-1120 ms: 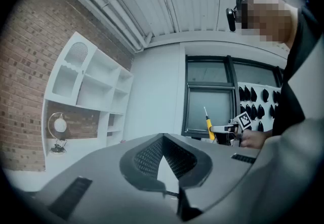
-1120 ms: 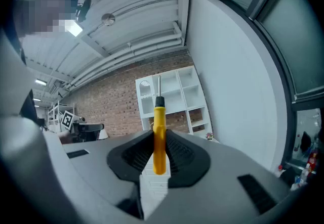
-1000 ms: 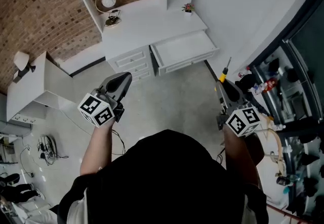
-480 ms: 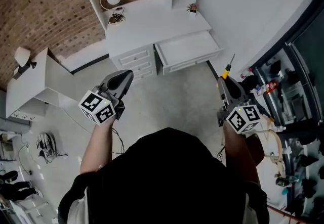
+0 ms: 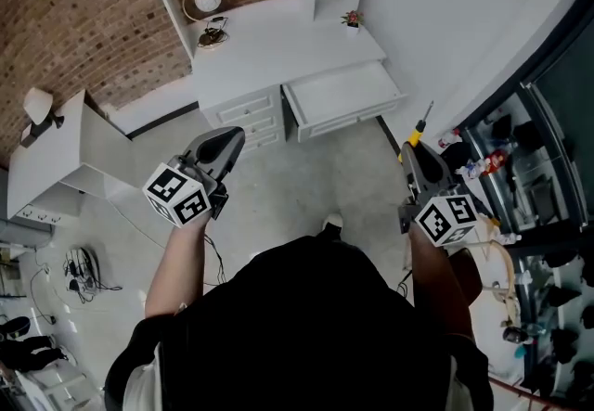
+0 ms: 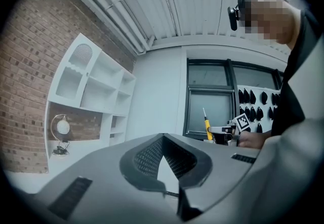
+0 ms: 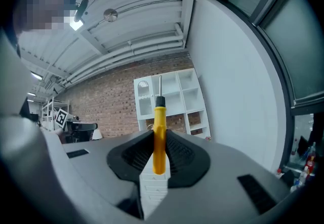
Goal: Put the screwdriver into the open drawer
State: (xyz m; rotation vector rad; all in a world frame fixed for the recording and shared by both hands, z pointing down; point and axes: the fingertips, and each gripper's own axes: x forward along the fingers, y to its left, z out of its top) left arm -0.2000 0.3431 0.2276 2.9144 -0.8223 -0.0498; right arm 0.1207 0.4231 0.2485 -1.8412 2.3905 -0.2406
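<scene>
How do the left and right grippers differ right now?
The right gripper is shut on the yellow-handled screwdriver; the left gripper is shut, empty. In the head view the right gripper sits right of the open drawer, the left gripper left of it. Both point toward the desk.

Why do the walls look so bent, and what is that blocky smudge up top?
Left gripper view and right gripper view: wide-angle lens bows straight lines, darkens the corners; the mosaic was added to hide a face. Right gripper view: screwdriver sharp. Head view: dim, edges curved.
</scene>
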